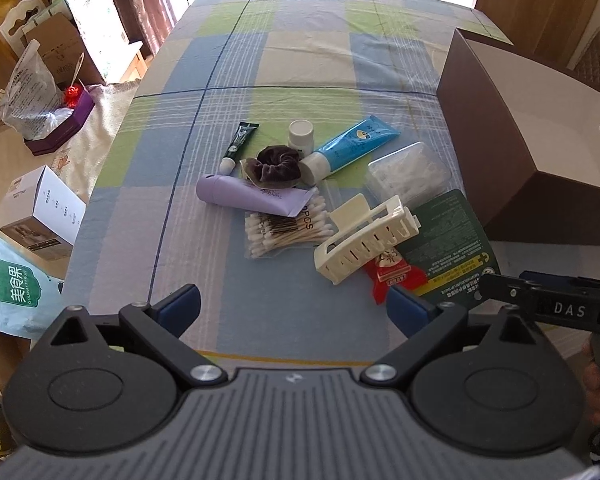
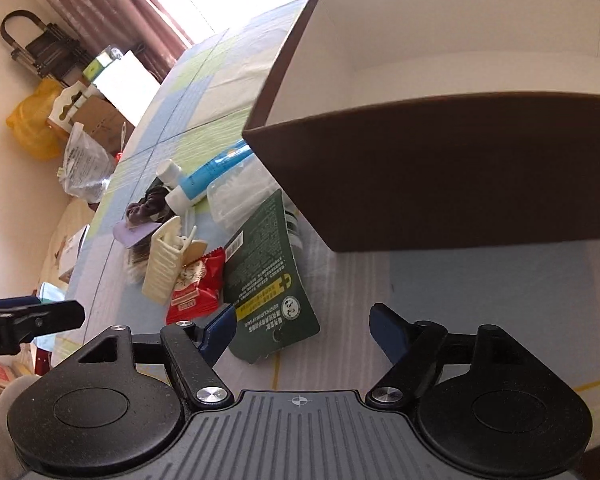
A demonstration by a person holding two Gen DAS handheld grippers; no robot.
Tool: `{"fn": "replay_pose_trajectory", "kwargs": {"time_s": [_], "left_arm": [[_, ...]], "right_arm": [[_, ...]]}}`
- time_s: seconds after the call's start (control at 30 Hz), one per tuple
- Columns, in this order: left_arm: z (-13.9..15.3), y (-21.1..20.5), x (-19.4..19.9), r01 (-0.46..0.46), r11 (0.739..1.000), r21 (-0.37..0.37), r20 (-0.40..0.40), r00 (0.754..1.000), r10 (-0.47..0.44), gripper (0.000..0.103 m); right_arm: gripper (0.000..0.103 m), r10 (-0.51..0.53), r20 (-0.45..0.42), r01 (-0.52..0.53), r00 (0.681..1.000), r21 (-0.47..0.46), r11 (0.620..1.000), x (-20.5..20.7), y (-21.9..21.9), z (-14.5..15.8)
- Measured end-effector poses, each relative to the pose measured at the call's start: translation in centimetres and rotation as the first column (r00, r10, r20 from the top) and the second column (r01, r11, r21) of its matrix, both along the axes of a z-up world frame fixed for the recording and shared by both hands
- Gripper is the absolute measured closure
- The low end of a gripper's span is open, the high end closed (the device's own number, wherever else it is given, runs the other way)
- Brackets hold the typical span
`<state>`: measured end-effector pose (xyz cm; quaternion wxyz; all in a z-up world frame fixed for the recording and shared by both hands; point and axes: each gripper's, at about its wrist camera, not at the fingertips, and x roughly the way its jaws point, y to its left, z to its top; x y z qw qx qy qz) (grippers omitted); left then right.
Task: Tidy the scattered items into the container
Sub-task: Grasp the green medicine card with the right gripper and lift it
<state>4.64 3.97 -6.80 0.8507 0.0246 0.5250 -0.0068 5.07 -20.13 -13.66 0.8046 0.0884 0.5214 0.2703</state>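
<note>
A pile of toiletries lies on the checked tablecloth: cream hair claw (image 1: 366, 236) (image 2: 165, 258), red sachet (image 1: 392, 274) (image 2: 198, 284), dark green packet (image 1: 448, 248) (image 2: 266, 268), cotton swabs (image 1: 286, 230), lilac tube (image 1: 252, 196), blue tube (image 1: 352, 146) (image 2: 214, 172), dark scrunchie (image 1: 278, 166), white bottle (image 1: 301, 134), small green tube (image 1: 240, 144), clear plastic box (image 1: 408, 172). The brown container (image 1: 532, 140) (image 2: 440, 168), white inside, stands right of the pile with nothing in it. My left gripper (image 1: 296, 306) is open in front of the pile. My right gripper (image 2: 302, 330) is open over the green packet's near corner.
Left of the table a side surface carries a white carton (image 1: 40, 216), a green-labelled bag (image 1: 14, 284), a purple box (image 1: 60, 120) and cardboard boxes. A person's hand (image 1: 598, 384) holds the right tool. Bright windows and curtains lie beyond the table's far end.
</note>
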Motion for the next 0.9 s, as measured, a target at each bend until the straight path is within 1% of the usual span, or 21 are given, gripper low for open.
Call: {"fn": "replay_pose_trajectory", "kwargs": {"time_s": [0.03, 0.07, 0.13, 0.17, 0.2, 0.3, 0.33, 0.4, 0.5, 0.53, 0.6, 0.63, 0.67, 0.7, 0.73, 0.77, 0.8, 0.83, 0.9], "left_arm": [[-0.2, 0.1, 0.1, -0.001, 1.000, 0.000, -0.004, 1.000, 0.001, 0.006], [-0.3, 0.1, 0.3, -0.003, 1.000, 0.000, -0.007, 1.000, 0.003, 0.006], [-0.6, 0.2, 0.5, -0.006, 1.000, -0.001, -0.015, 1.000, 0.006, 0.006], [-0.6, 0.2, 0.6, -0.006, 1.000, -0.001, -0.019, 1.000, 0.006, 0.006], [-0.7, 0.2, 0.7, -0.006, 1.000, -0.001, -0.020, 1.000, 0.006, 0.006], [-0.7, 0.2, 0.9, -0.006, 1.000, -0.001, -0.021, 1.000, 0.006, 0.006], [-0.7, 0.1, 0.9, -0.007, 1.000, -0.001, -0.021, 1.000, 0.007, 0.006], [-0.8, 0.1, 0.9, -0.010, 1.000, -0.001, -0.025, 1.000, 0.010, 0.006], [-1.0, 0.0, 0.9, -0.009, 1.000, -0.001, -0.028, 1.000, 0.009, 0.006], [-1.0, 0.0, 0.9, -0.006, 1.000, 0.000, -0.027, 1.000, 0.006, 0.006], [-1.0, -0.2, 0.9, -0.001, 1.000, 0.001, -0.027, 1.000, 0.001, 0.006], [-1.0, -0.2, 0.9, 0.001, 1.000, 0.002, -0.026, 1.000, -0.001, 0.006], [-0.9, -0.3, 0.8, 0.003, 1.000, 0.002, -0.024, 1.000, -0.003, 0.006], [-0.9, -0.3, 0.8, 0.003, 1.000, 0.002, -0.022, 1.000, -0.003, 0.006], [-0.9, -0.3, 0.8, 0.003, 1.000, 0.003, -0.022, 1.000, -0.003, 0.006], [-0.9, -0.3, 0.8, 0.001, 1.000, 0.003, -0.022, 1.000, -0.001, 0.006], [-1.0, -0.3, 0.8, -0.001, 1.000, 0.002, -0.023, 1.000, 0.001, 0.006], [-1.0, -0.2, 0.8, -0.004, 1.000, 0.000, -0.025, 1.000, 0.004, 0.006], [-1.1, -0.1, 0.8, -0.011, 1.000, -0.006, -0.028, 1.000, 0.011, 0.006]], "right_arm": [[0.023, 0.001, -0.004, -0.001, 1.000, 0.003, 1.000, 0.2, 0.1, -0.3], [0.026, 0.004, -0.008, -0.004, 1.000, 0.007, 1.000, 0.4, 0.1, -0.5], [0.057, 0.013, -0.039, -0.012, 0.999, 0.030, 0.999, 0.9, 0.2, -1.2], [0.061, 0.015, -0.066, -0.012, 0.998, 0.043, 0.999, 1.1, 0.1, -1.6], [0.063, 0.013, -0.092, -0.007, 0.996, 0.061, 0.998, 1.3, 0.0, -1.9], [0.079, 0.019, -0.141, -0.004, 0.990, 0.104, 0.995, 1.5, -0.8, -2.1], [0.087, 0.027, -0.146, -0.010, 0.989, 0.117, 0.993, 1.5, -1.1, -1.9], [0.090, 0.050, -0.138, -0.033, 0.989, 0.123, 0.992, 1.3, -1.6, -1.2], [0.094, 0.086, -0.087, -0.079, 0.992, 0.083, 0.993, 0.6, -2.1, 0.4], [0.095, 0.103, -0.062, -0.099, 0.993, 0.064, 0.993, 0.4, -2.2, 1.0], [0.095, 0.163, 0.022, -0.162, 0.986, -0.027, 0.986, -0.5, -1.5, 2.2], [0.095, 0.218, 0.084, -0.209, 0.972, -0.098, 0.973, -1.3, -0.9, 2.9], [0.095, 0.285, 0.151, -0.257, 0.947, -0.184, 0.949, -2.2, -0.2, 3.6], [0.095, 0.368, 0.218, -0.302, 0.904, -0.285, 0.910, -3.4, 0.7, 4.1], [0.097, 0.460, 0.276, -0.337, 0.844, -0.394, 0.855, -4.7, 1.5, 4.5], [0.101, 0.539, 0.310, -0.361, 0.783, -0.479, 0.800, -5.9, 2.3, 4.7], [0.101, 0.592, 0.319, -0.379, 0.740, -0.530, 0.759, -6.8, 2.7, 4.7], [0.101, 0.629, 0.315, -0.394, 0.711, -0.564, 0.726, -7.5, 3.1, 4.6], [0.101, 0.679, 0.304, -0.417, 0.668, -0.603, 0.680, -8.5, 3.5, 4.3]]}}
